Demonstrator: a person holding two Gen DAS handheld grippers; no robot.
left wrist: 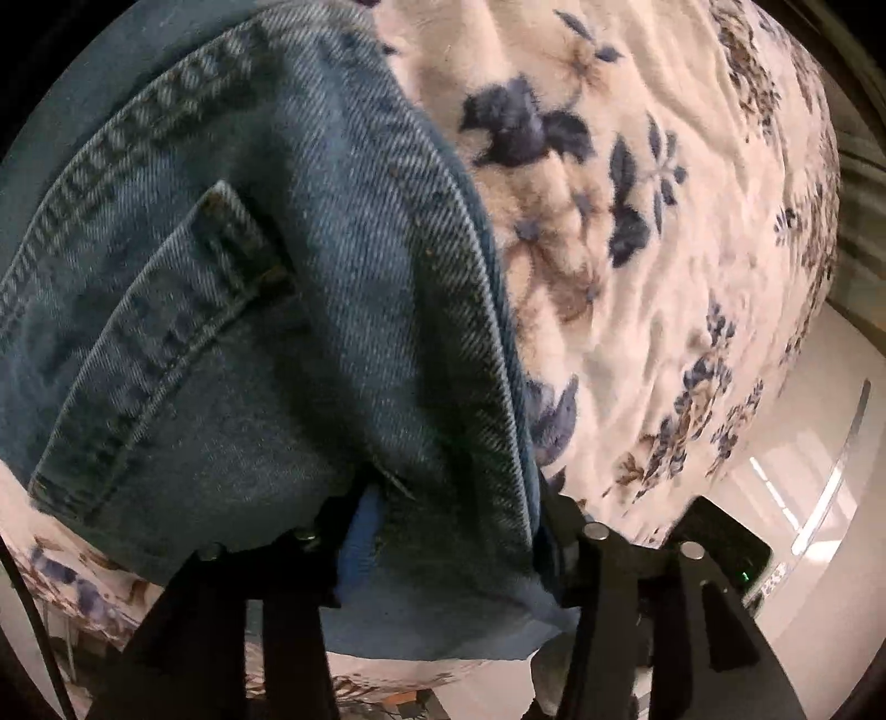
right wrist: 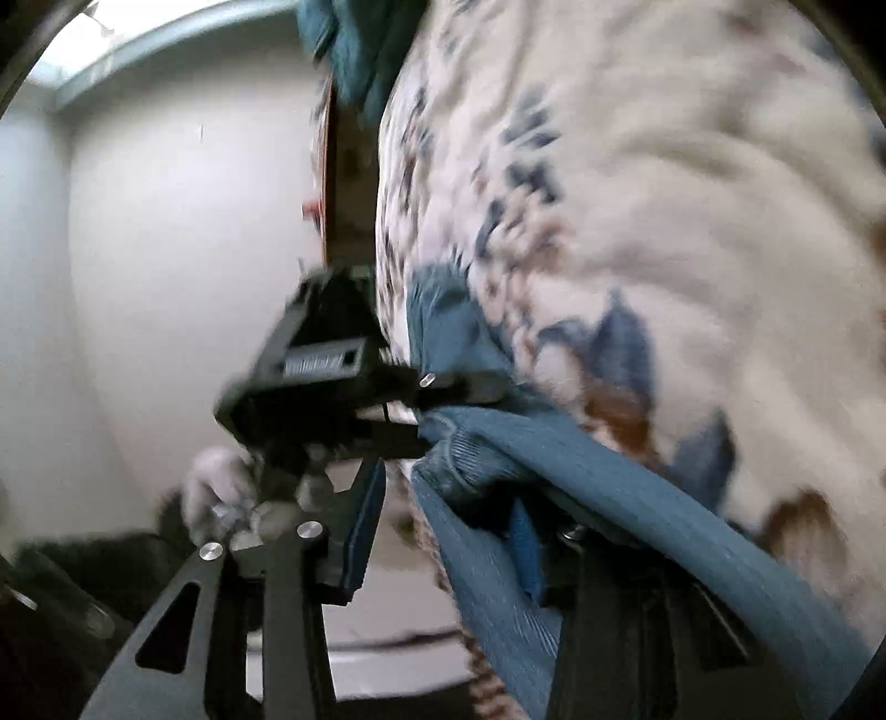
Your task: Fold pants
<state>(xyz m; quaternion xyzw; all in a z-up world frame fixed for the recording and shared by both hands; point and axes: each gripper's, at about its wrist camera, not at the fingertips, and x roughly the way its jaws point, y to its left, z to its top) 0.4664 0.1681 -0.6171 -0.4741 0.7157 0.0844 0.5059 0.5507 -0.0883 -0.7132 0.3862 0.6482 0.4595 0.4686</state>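
Observation:
The pants are blue denim jeans [left wrist: 266, 310], lying on a white floral blanket [left wrist: 637, 266]. In the left wrist view a pocket seam and a folded edge fill the left half. My left gripper [left wrist: 448, 526] is shut on the jeans' edge, with denim bunched between its black fingers. In the right wrist view the jeans [right wrist: 581, 471] drape over my right finger while the left blue pad [right wrist: 362, 531] stands free. My right gripper [right wrist: 448, 531] is open around the cloth. The left gripper [right wrist: 437, 399] shows there too, clamped on the denim. The right view is blurred.
The floral blanket [right wrist: 664, 221] covers a bed that ends near both grippers. A white floor or wall [left wrist: 803, 498] lies beyond the bed's edge. A gloved hand [right wrist: 216, 487] holds the left gripper. More teal cloth [right wrist: 354, 50] lies at the far end.

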